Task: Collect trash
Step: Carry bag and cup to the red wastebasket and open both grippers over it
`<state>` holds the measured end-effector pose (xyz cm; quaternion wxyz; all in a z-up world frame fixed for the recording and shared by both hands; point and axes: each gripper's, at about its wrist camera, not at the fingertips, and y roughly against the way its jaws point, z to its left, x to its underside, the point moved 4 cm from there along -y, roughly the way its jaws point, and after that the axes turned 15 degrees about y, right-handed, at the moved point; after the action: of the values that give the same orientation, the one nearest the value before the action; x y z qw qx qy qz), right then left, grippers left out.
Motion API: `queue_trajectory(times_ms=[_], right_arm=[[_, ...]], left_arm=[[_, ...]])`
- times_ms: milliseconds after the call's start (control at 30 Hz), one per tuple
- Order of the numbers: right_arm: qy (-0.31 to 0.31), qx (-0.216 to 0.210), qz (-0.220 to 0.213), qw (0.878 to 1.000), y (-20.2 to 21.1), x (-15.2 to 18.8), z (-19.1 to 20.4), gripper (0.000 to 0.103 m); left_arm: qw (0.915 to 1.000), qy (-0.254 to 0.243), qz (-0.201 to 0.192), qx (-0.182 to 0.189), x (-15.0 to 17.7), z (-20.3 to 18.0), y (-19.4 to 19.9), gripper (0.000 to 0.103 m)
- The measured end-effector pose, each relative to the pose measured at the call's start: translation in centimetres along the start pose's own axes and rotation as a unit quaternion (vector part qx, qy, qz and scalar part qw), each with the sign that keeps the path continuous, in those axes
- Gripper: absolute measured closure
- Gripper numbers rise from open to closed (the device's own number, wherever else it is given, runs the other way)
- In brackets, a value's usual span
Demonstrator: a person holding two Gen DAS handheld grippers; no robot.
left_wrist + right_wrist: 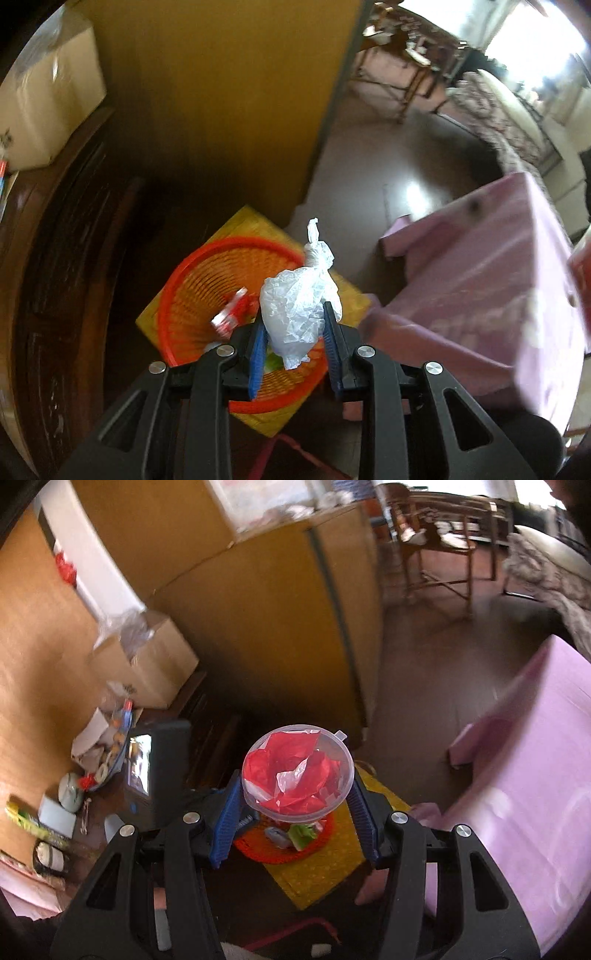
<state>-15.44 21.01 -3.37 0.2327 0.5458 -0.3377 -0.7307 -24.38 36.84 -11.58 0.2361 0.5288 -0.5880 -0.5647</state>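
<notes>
In the left wrist view, my left gripper (pixel 295 332) is shut on a crumpled clear plastic bag (pixel 299 299), held above an orange mesh waste basket (pixel 192 291). The basket stands on a yellow box (pixel 255 225) and holds a red-and-white wrapper (pixel 234 314). In the right wrist view, my right gripper (pixel 295 805) is shut on a clear plastic cup (pixel 297 775) stuffed with red and white plastic, held above the same basket (pixel 258 845), where some trash (pixel 291 836) lies.
A pink-covered table (pixel 491 280) is on the right, also in the right wrist view (pixel 524 812). A yellow cabinet (pixel 277 627) stands behind the basket. A dark wooden sideboard (pixel 55 258) on the left carries a cardboard box (pixel 155 664) and clutter.
</notes>
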Motion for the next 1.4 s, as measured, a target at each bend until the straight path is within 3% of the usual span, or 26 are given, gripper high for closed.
queue_trajectory(times_ms=[167,267,533,700,967,1200,1300,1333,1400], right_arm=[[-0.013,-0.016,0.054,0.998,-5.5,-0.7,0.9,0.049],[-0.022,-0.021,0.085,0.996,-8.5,-0.5,1.2,0.048],[-0.026,-0.048,0.139,0.989,-12.6,1.7,1.6,0.048],[-0.038,-0.067,0.153,0.985,-13.3,2.4,1.4,0.048],[-0.013,-0.041,0.152,0.987,-13.8,2.0,1.2,0.048],[0.003,-0.055,0.154,0.986,-14.4,1.8,2.1,0.047],[0.002,-0.053,0.138,0.989,-14.0,1.4,2.1,0.033],[0.001,-0.050,0.133,0.990,-13.8,1.3,2.0,0.032],[-0.004,-0.054,0.135,0.989,-13.9,1.2,1.8,0.032]], left_arm=[[0.9990,0.031,0.023,-0.022,-0.6,3.5,-2.3,0.075],[0.9981,0.042,0.033,-0.029,0.1,3.6,-3.4,0.075],[0.9947,0.067,0.068,-0.039,1.0,5.3,-6.2,0.075],[0.9935,0.074,0.073,-0.046,1.2,5.8,-6.7,0.075],[0.9927,0.072,0.081,-0.053,1.6,5.4,-7.2,0.074],[0.9919,0.079,0.082,-0.056,1.7,5.8,-7.5,0.074],[0.9907,0.092,0.084,-0.055,1.6,6.2,-7.6,0.062],[0.9907,0.095,0.081,-0.055,1.5,6.3,-7.5,0.055],[0.9907,0.098,0.073,-0.059,1.3,6.5,-7.3,0.051]])
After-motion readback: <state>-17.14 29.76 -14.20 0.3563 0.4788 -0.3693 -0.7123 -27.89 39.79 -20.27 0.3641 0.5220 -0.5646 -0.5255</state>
